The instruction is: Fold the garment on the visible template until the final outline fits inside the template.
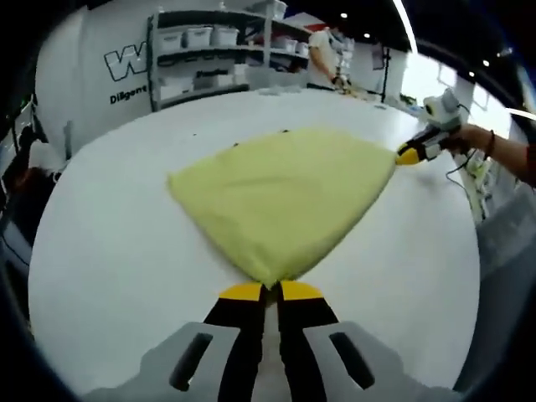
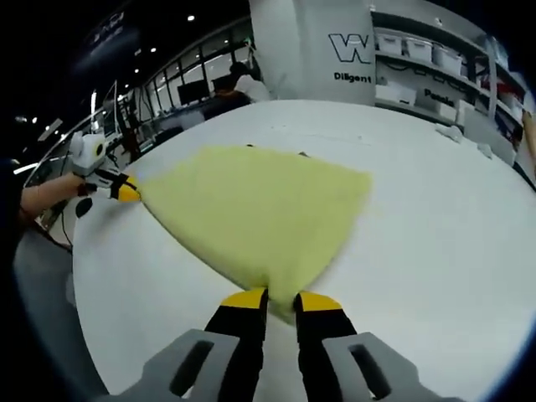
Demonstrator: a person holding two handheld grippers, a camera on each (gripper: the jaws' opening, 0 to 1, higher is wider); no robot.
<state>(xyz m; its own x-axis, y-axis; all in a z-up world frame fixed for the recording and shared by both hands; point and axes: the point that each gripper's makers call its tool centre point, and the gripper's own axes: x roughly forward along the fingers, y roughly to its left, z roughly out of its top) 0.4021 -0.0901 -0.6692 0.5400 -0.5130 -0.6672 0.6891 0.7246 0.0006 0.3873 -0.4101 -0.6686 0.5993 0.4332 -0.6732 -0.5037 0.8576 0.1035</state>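
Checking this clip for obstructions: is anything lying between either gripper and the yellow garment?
Nothing visible. The left gripper is already shut on one corner of the yellow garment, the right gripper on another. The white table around the cloth looks bare.

Bright overhead ceiling lights (image 1: pixel 407 25), soft faint shadows; strong fisheye bending at edges; slight overall blur.

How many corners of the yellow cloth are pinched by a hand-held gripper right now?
2. The left hand-held gripper holds one corner of the yellow cloth garment; the right hand-held gripper holds another. Remaining corners lie free on the white table.
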